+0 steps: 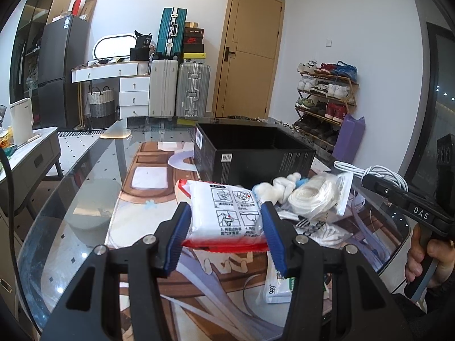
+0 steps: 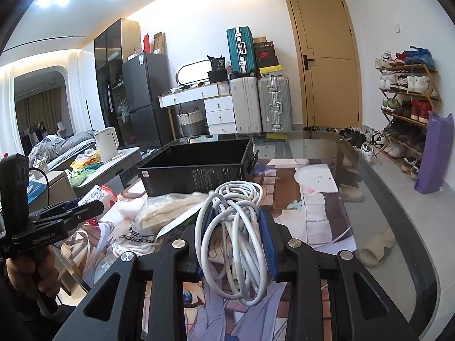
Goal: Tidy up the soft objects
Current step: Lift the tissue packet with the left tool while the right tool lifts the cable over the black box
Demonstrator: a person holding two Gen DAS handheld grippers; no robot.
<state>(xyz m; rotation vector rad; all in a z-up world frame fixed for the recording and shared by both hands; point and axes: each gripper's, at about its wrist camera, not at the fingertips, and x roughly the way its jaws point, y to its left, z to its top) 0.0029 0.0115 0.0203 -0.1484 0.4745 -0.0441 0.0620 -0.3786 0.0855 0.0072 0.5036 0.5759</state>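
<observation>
Beyond both grippers, at the far side of the glass table, stands the open black box, and the coming move likely turns on that: each held thing lies short of its near wall and must be carried forward and over the rim. On the left, the left gripper has its jaws clamped on a white wipes packet with a red edge, held off the table with its long axis pointing toward the box. Between the two sits a loose pile: a bagged cream bundle, white cotton pieces, and what may be a folded adidas garment, partly hidden. On the right, the right gripper has its jaws pinched on a coiled white cable, loops hanging below. That pile lies before the box's near wall.
</observation>
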